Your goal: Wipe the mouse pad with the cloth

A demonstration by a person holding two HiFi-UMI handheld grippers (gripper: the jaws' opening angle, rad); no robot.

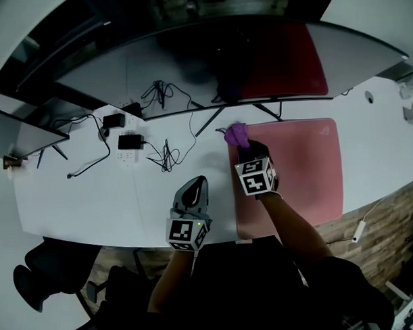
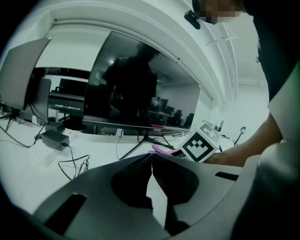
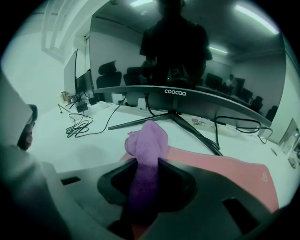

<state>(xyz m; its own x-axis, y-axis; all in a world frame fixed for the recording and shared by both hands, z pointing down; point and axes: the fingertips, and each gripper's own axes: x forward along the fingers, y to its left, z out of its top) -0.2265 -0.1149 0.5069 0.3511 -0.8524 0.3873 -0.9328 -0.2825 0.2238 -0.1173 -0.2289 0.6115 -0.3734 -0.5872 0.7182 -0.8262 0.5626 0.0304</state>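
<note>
Clamping cloth [image 3: 146,151] lengthwise, right gripper [image 3: 147,163] points it toward monitor [image 3: 187,61]

cloth [image 1: 236,134] at mouse pad [image 1: 308,171] corner, white desk [image 1: 93,199]

- A wide curved monitor [image 1: 270,64] with a dark screen stands on a long white desk [image 1: 79,199], on a splayed black stand [image 3: 173,119].
- Left of the monitor lie a white power strip [image 1: 130,155], black adapters and loose black cables [image 1: 167,155].
- Farther left of the monitor, a grey screen [image 1: 23,133] stands at the desk's end.
- Across the desk from the monitor, wood-plank floor [image 1: 390,208] shows, with a black office chair [image 1: 38,275] to the left.
</note>
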